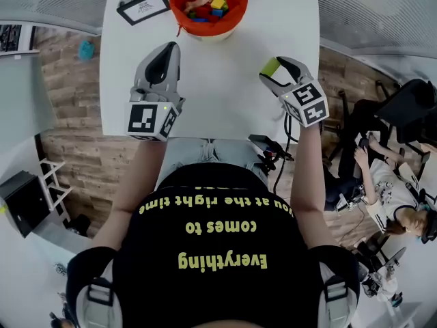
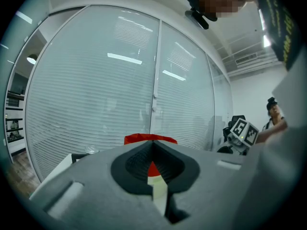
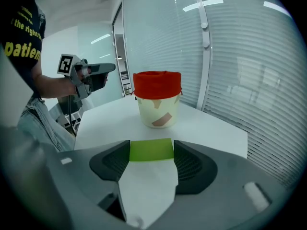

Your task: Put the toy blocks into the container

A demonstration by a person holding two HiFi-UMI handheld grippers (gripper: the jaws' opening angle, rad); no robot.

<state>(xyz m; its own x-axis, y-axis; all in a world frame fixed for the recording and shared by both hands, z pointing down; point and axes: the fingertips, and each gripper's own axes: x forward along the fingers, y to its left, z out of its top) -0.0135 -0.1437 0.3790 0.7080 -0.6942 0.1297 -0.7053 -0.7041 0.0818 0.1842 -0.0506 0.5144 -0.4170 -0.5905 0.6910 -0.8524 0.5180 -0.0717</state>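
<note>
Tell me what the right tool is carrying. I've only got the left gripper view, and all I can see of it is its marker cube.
Observer: The right tool is shut on a green block.
Operator: Is anything in the container?
Observer: Yes. The head view shows several blocks inside the orange-lined container, with red, yellow, green and blue among them.
Operator: Where is my left tool relative to it?
Observer: In the head view the left tool lies over the near left part of the white table, short of the container and apart from it.
</note>
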